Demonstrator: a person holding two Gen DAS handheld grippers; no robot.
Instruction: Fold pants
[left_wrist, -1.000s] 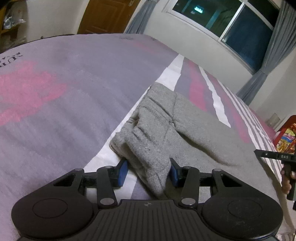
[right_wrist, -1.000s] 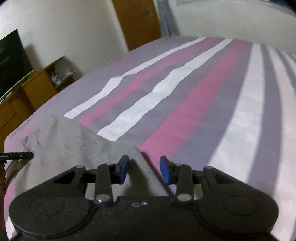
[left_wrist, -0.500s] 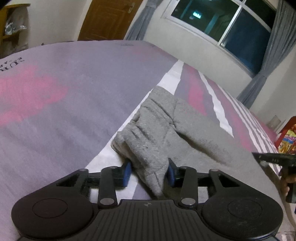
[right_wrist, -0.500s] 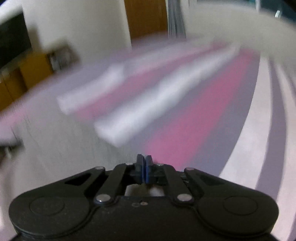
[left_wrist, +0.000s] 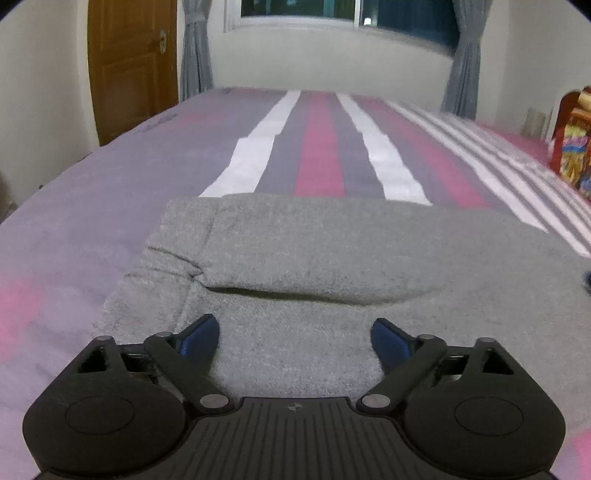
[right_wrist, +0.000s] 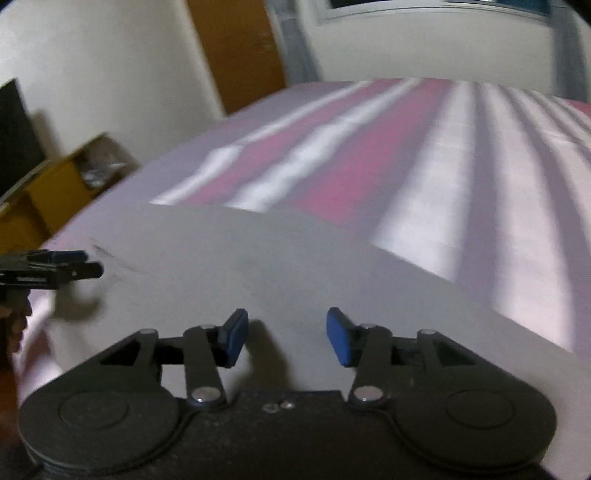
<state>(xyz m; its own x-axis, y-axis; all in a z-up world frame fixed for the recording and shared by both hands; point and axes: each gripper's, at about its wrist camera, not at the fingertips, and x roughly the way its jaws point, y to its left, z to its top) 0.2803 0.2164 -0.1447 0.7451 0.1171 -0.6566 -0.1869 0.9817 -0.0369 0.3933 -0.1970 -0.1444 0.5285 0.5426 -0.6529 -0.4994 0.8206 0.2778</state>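
Pants (left_wrist: 332, 258), grey, lie folded on the striped bed (left_wrist: 317, 147), one layer lapped over another with a crease across the middle. Left gripper (left_wrist: 293, 338) is spread wide just above the near fabric, grasping nothing. Right gripper (right_wrist: 286, 338) likewise released, fingers (right_wrist: 338, 341) apart over blurred cloth.

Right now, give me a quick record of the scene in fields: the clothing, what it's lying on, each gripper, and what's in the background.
clothing: grey pants, lying in layers with a fold line across the middle
surface: striped bedspread, pink, white and purple
left gripper: open, low over the near part of the pants, nothing between the pads
right gripper: open, over the pants, holding nothing; view blurred
background: wooden door, window with grey curtains
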